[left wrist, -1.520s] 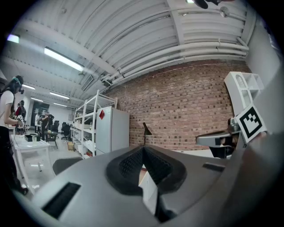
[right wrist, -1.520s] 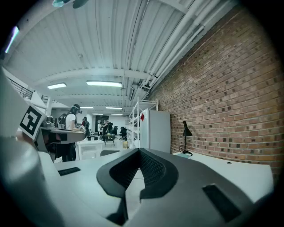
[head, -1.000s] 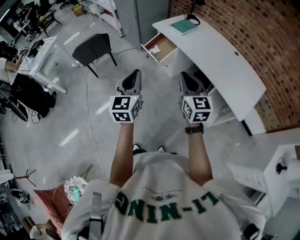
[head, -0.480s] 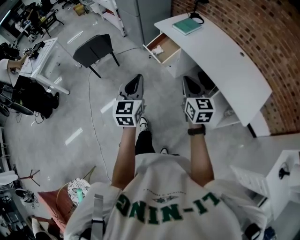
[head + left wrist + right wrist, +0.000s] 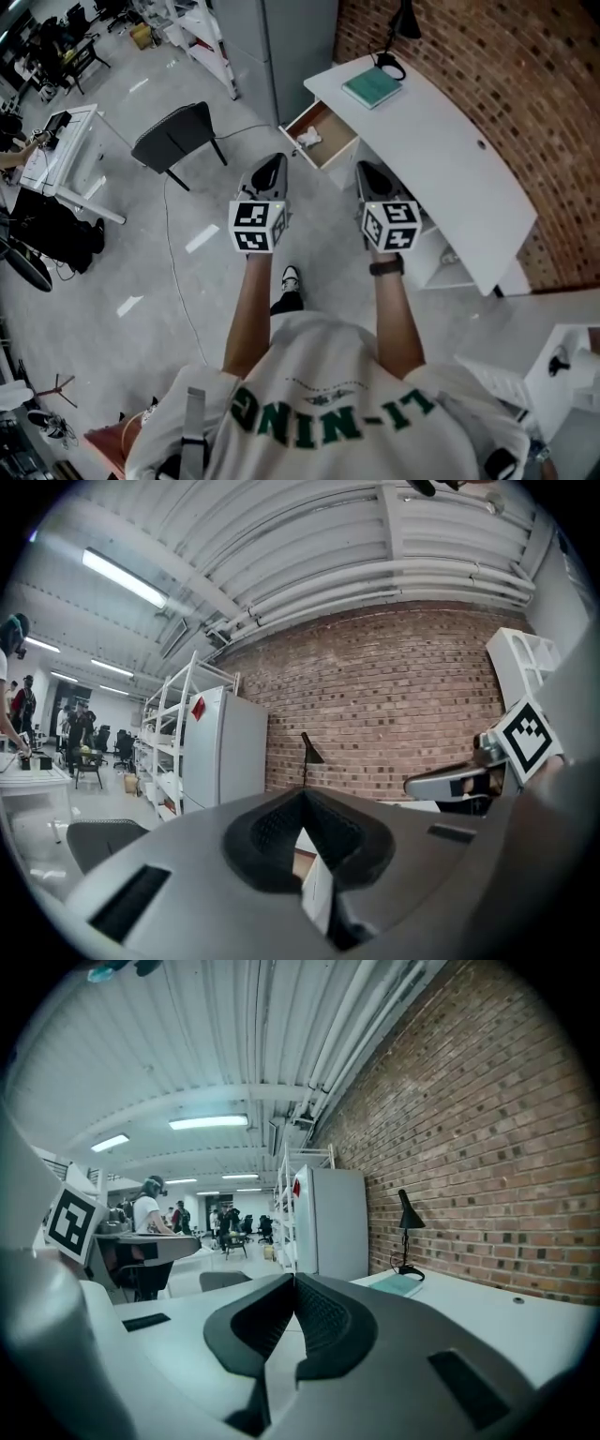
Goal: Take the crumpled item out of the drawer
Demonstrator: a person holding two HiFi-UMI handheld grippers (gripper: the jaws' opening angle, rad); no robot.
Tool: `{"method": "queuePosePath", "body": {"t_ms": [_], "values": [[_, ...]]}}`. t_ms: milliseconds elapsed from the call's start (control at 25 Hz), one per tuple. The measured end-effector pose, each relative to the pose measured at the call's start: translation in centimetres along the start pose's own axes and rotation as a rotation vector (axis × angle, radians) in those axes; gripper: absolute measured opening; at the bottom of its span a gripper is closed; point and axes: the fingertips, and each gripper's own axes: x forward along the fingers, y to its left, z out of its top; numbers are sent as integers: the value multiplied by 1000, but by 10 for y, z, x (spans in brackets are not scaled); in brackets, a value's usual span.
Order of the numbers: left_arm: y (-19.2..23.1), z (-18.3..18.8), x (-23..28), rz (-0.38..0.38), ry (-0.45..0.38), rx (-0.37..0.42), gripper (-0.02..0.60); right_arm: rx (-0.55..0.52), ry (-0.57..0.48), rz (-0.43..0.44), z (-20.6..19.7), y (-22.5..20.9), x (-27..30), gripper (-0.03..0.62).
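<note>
The open wooden drawer (image 5: 330,142) sticks out from the left end of the white desk (image 5: 441,159). A small white crumpled item (image 5: 308,139) lies in it. My left gripper (image 5: 272,161) hangs in the air just short of the drawer's front, shut and empty. My right gripper (image 5: 360,169) is level with it, beside the drawer's right side and over the desk edge, also shut with nothing held. In the left gripper view the jaw tips (image 5: 302,797) meet, and the drawer front (image 5: 317,892) shows below them. In the right gripper view the tips (image 5: 293,1279) are shut too.
A teal book (image 5: 372,87) and a black lamp (image 5: 394,28) sit on the desk's far end. A dark chair (image 5: 178,136) stands on the floor to the left, with a cable trailing past it. A grey cabinet (image 5: 277,42) stands behind the drawer, by the brick wall (image 5: 525,84).
The person has walked forward and both grippers have come up close to the drawer, which was well ahead of them before. Both stay shut.
</note>
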Motion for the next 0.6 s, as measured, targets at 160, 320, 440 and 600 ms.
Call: {"method": "queuePosePath", "body": {"t_ms": [160, 320, 440, 600], "values": [[29, 1, 41, -35, 5, -14, -3, -15, 24, -6, 5, 1, 49, 5], [52, -13, 80, -74, 31, -36, -3, -36, 57, -3, -1, 2, 91, 5], [72, -20, 105, -93, 44, -39, -3, -38, 69, -20, -4, -1, 121, 5], [103, -22, 131, -100, 45, -41, -3, -25, 80, -41, -8, -4, 155, 5]]}}
